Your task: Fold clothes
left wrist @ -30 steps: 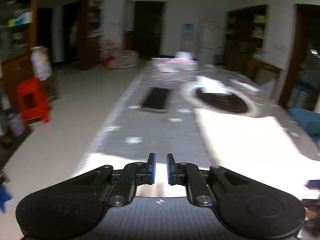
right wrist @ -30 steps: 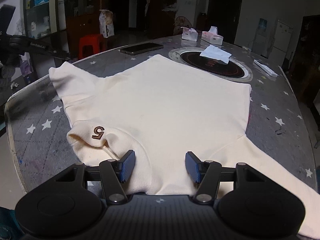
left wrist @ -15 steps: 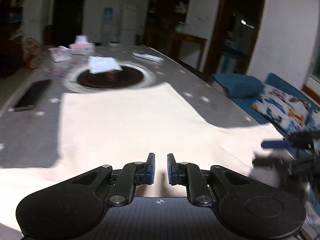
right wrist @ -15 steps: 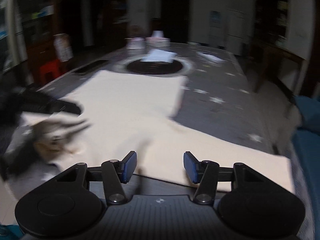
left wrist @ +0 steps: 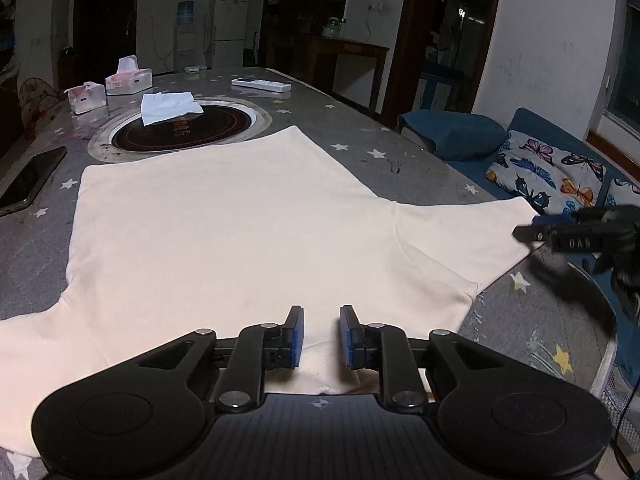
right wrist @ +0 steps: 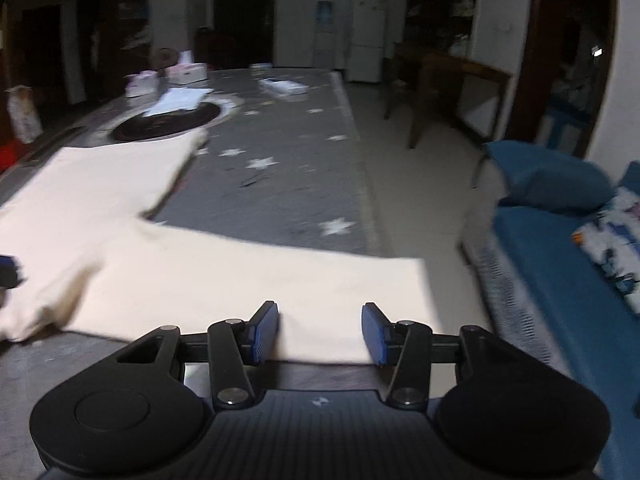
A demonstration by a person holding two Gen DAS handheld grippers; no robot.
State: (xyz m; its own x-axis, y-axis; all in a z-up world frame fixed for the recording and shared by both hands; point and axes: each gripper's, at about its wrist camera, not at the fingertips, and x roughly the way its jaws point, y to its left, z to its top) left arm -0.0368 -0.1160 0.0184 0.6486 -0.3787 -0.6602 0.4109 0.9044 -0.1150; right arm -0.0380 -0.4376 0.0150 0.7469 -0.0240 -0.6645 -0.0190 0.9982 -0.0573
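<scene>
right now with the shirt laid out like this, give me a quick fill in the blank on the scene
1. The cream shirt lies spread flat on a grey table printed with white ____.
2. A white tissue lies on the round ____ burner set into the table.
3. At the table's left edge lies a dark ____.
4. The right gripper hovers over one ____ of the shirt, jaws closing with nothing pinched.

Missing words: stars; black; phone; sleeve

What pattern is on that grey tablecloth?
Small white stars scattered over the grey tablecloth, seen most clearly in the left wrist view.
</scene>
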